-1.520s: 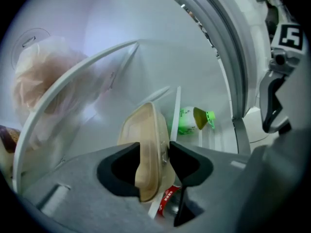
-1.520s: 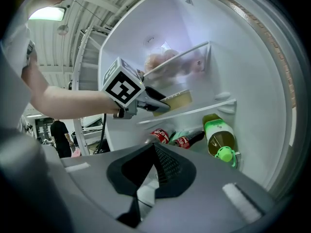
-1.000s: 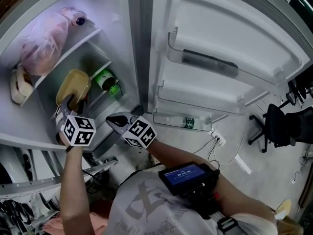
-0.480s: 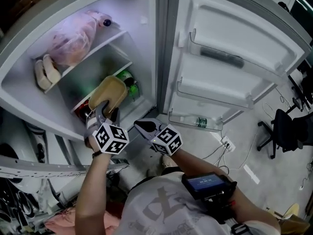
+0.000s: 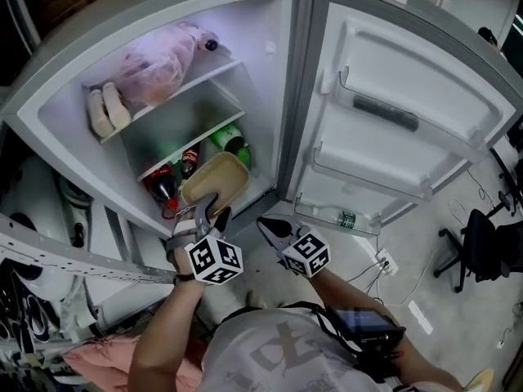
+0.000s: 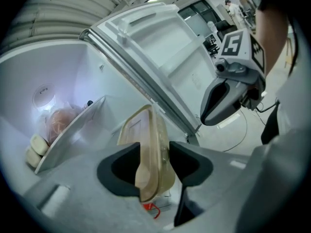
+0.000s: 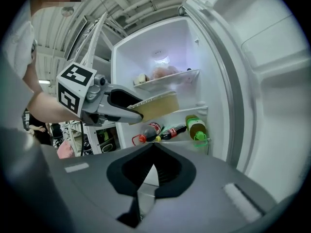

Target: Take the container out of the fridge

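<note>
Left gripper (image 6: 154, 154) fingers clamp the container (image 6: 142, 125); right gripper (image 7: 152, 152) fingers closed.

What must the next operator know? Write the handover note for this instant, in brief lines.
Left gripper: shut on the edge of the tan container.
Right gripper: shut, empty, beside the left one.
Container: held in the air at the mouth of the fridge, near the bottles. The door is wide open.
Done: container gripped and lifted off the shelf.
Left: draw it fully clear of the fridge, probably keeping it level.
</note>
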The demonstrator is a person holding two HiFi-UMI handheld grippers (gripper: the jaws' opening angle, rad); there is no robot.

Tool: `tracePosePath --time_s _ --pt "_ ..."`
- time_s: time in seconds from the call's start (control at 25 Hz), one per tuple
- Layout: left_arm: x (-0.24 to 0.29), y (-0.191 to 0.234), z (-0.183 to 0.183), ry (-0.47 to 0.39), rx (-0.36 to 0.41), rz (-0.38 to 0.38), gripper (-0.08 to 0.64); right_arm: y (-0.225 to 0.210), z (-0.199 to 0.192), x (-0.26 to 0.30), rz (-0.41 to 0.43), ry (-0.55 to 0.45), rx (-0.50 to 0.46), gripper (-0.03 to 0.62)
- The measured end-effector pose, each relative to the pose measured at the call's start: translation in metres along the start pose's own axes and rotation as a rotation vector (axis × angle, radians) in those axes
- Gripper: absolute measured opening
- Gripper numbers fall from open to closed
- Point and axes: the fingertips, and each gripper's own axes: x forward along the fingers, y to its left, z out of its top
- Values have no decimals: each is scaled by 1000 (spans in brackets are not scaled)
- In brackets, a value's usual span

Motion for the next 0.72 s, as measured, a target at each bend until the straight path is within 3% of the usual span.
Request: tracePosePath --time_s 0.28,0.72 --pt "-18 -43 -5 34 -8 -17 193 3 -11 -32 29 10 -43 8" --pt "-67 -117 -24 96 -95 -47 193 8 -34 -82 32 9 8 8"
